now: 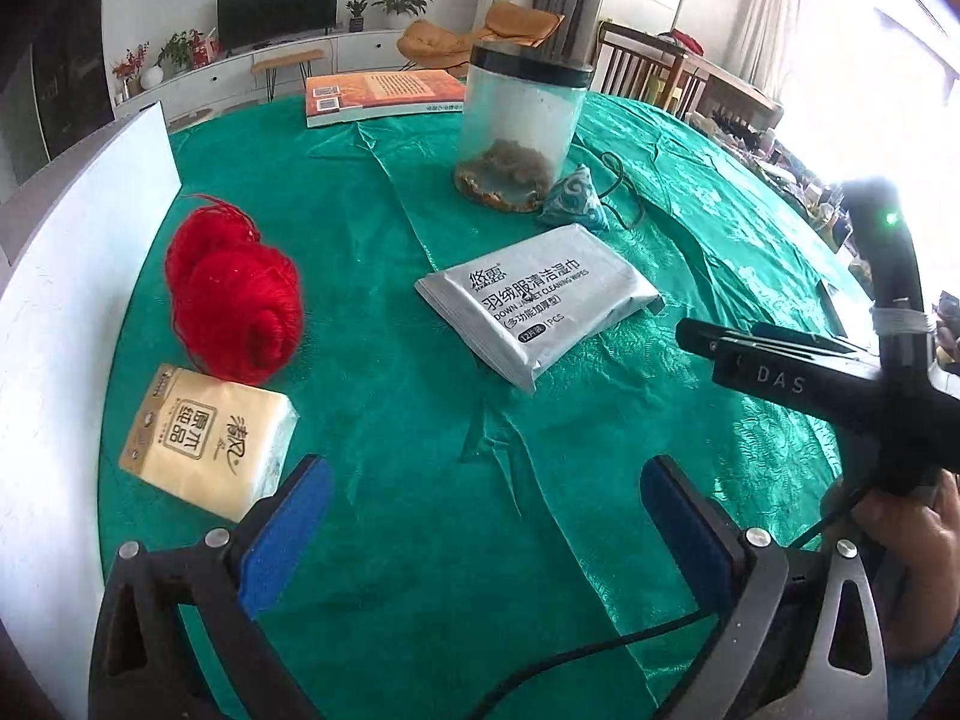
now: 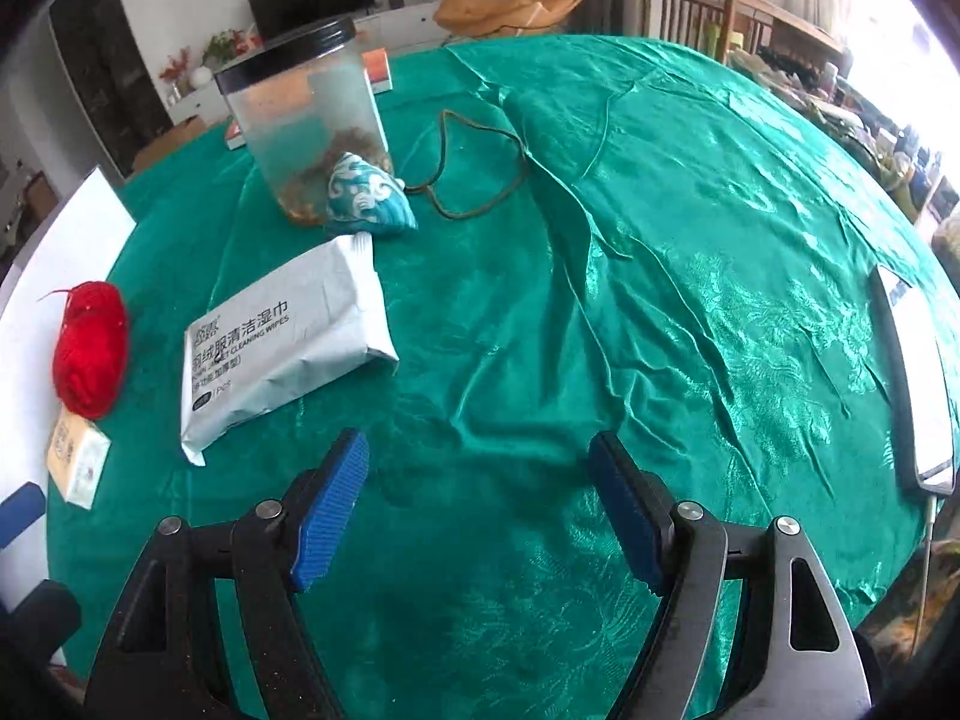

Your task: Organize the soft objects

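On the green tablecloth [image 1: 420,420] lie a red yarn ball [image 1: 234,300], a yellow tissue pack [image 1: 210,438], a grey wet-wipes pack [image 1: 540,300] and a small blue patterned pouch [image 1: 573,198]. My left gripper [image 1: 486,516] hangs open over bare cloth, the tissue pack just left of its left pad. My right gripper [image 2: 480,498] is also open above bare cloth, with the wipes pack [image 2: 288,342] ahead to its left and the pouch [image 2: 366,198] farther back. Nothing sits between either pair of pads. The yarn ball [image 2: 90,348] and tissue pack [image 2: 78,456] show at the far left.
A clear jar [image 1: 522,126] with a black lid stands behind the pouch, a book [image 1: 384,96] behind it. A white board [image 1: 78,276] borders the left edge. A brown cord [image 2: 474,168] loops by the jar. A phone [image 2: 918,378] lies at the right edge.
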`<action>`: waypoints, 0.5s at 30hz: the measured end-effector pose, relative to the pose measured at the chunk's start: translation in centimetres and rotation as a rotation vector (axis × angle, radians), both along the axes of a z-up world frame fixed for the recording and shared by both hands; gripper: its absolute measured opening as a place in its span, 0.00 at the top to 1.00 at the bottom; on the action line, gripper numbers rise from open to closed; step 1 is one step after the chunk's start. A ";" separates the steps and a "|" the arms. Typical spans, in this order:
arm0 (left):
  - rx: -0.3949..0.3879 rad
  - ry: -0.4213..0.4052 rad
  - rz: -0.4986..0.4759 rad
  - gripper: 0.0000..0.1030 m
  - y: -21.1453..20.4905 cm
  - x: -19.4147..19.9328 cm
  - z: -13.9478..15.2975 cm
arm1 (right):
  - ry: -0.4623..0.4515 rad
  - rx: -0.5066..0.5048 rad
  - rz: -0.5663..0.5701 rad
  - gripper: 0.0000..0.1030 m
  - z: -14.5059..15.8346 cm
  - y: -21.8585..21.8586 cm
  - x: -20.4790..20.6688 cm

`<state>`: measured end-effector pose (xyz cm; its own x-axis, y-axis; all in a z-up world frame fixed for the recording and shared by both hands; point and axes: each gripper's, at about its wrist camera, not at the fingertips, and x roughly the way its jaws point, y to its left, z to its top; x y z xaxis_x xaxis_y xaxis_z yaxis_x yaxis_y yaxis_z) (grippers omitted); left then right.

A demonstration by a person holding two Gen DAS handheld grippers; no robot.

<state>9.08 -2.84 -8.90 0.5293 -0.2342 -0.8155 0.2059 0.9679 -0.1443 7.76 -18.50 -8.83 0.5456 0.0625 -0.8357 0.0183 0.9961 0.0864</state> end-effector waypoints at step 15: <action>0.122 -0.040 -0.006 0.00 -0.2 2.1 -2.6 | -0.020 -0.073 -0.027 0.11 -1.5 -0.7 2.3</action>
